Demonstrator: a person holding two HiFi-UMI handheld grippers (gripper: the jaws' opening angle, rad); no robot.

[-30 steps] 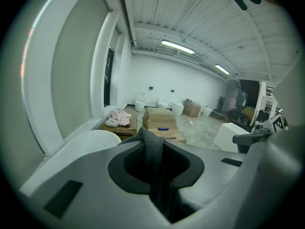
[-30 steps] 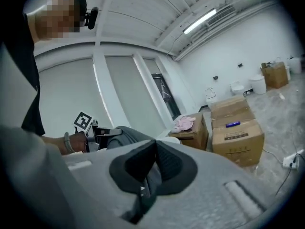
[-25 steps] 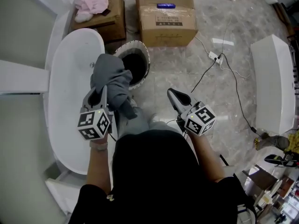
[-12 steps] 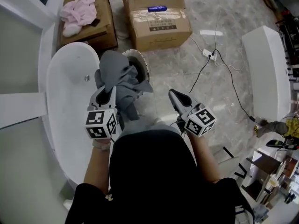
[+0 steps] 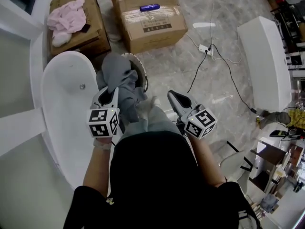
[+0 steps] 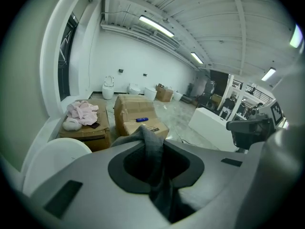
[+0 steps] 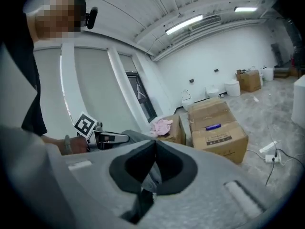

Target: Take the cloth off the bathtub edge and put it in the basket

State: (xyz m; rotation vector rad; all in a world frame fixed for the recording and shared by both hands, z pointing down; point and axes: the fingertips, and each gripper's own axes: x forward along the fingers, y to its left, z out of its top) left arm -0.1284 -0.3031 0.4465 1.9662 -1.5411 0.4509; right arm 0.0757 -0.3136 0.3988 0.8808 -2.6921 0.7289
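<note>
A grey cloth (image 5: 117, 76) hangs bunched from my left gripper (image 5: 110, 91), which is shut on it; in the left gripper view the cloth (image 6: 150, 142) fills the gap between the jaws. The cloth hangs in front of the round white-rimmed basket (image 5: 142, 72) and hides most of it. The basket stands on the floor beside the white bathtub (image 5: 59, 106). My right gripper (image 5: 173, 97) is shut and holds nothing, to the right of the basket over the floor. In the right gripper view the left gripper (image 7: 110, 138) shows at left.
Two cardboard boxes stand beyond the basket: one (image 5: 148, 24) with a blue object (image 5: 149, 7) on top, the other (image 5: 81, 36) carrying a pink cloth (image 5: 66, 17). A power strip (image 5: 205, 47) with cables lies on the marble floor. A long white unit (image 5: 264, 66) stands at right.
The left gripper has carried the grey cloth from over the bathtub's edge toward the basket, and it now covers more of the basket. The right gripper shifted along with it, still shut.
</note>
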